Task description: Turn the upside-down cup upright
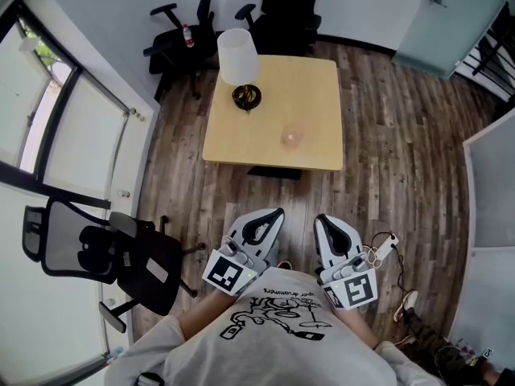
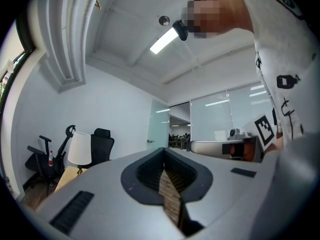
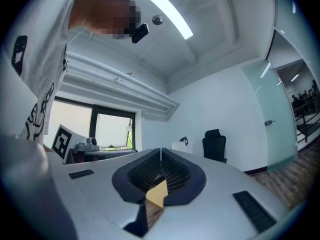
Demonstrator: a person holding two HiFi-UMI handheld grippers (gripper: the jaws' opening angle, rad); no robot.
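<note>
A small clear cup (image 1: 291,136) stands on the light wood table (image 1: 318,95), toward its near edge; I cannot tell which way up it is. Both grippers hover over the floor close to the person's chest, well short of the table. My left gripper (image 1: 278,213) has its jaws together with nothing between them, and so does my right gripper (image 1: 319,219). In the left gripper view the shut left gripper (image 2: 164,150) points level across the room. In the right gripper view the shut right gripper (image 3: 160,150) does too. The cup is hidden in both gripper views.
A lamp with a white shade (image 1: 238,55) stands on the table's far left corner. Black office chairs (image 1: 181,34) stand behind the table and a mesh chair (image 1: 96,252) at the near left. A white cable (image 1: 385,248) lies on the wood floor.
</note>
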